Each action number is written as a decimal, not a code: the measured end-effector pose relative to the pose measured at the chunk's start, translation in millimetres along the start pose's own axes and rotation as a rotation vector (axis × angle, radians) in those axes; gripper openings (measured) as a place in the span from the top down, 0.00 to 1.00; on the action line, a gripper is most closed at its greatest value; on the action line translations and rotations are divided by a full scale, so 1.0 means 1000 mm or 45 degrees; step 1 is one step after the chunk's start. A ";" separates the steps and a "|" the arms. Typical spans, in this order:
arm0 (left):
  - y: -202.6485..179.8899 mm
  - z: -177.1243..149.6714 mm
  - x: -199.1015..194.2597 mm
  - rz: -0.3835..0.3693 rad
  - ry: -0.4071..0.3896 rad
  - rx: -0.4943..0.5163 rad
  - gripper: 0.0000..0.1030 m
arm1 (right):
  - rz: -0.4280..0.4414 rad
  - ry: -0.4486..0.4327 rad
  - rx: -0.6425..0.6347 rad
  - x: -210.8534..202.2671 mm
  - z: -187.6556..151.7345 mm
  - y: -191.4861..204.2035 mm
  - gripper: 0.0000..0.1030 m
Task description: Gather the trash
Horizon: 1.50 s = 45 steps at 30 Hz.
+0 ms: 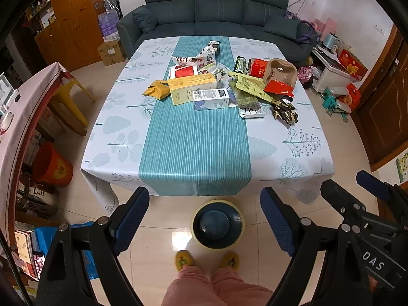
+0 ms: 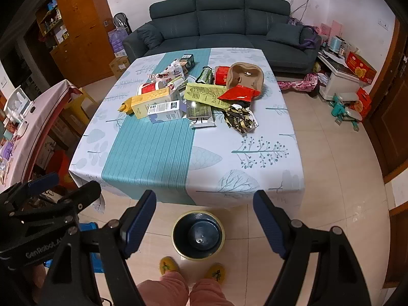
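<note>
We see both grippers held above the floor at the table's near edge, the left gripper [image 1: 205, 214] with jaws wide apart and nothing between them, the right gripper [image 2: 204, 216] likewise spread and empty. Below them a dark bin [image 1: 216, 225] with a yellowish rim sits on the tiles just in front of the person's yellow slippers [image 1: 184, 259]. The trash pile [image 1: 219, 84] — yellow box [image 1: 192, 88], red wrapper [image 1: 278, 89], brown tray [image 1: 280, 72], black-gold wrapper [image 1: 284, 113] — lies well apart on the far half of the table [image 1: 193, 153], before the sofa [image 1: 216, 17].
</note>
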<state>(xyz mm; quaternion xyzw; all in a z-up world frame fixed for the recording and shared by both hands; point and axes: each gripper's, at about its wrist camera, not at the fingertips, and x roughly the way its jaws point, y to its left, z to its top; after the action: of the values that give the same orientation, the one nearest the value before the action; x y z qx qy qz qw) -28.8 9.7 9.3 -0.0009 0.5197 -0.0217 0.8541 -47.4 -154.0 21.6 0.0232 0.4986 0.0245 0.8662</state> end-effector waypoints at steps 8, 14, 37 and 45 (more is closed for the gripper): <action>0.018 0.008 -0.008 -0.047 0.010 0.048 0.16 | -0.043 0.001 0.048 -0.007 0.001 0.019 0.23; 0.028 0.018 -0.015 -0.081 -0.001 0.115 0.16 | -0.069 -0.016 0.118 -0.015 0.000 0.032 0.23; 0.012 0.073 -0.020 -0.223 -0.117 0.125 0.15 | -0.117 -0.142 0.213 -0.034 0.032 0.009 0.24; -0.022 0.122 0.046 -0.204 -0.003 -0.019 0.15 | -0.014 -0.018 0.148 0.039 0.091 -0.059 0.24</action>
<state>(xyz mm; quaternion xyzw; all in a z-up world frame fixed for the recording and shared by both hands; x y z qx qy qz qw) 99.6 -16.9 25.5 -0.0491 0.5170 -0.0861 0.8502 52.4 -212.0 29.8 0.0708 0.4931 -0.0094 0.8670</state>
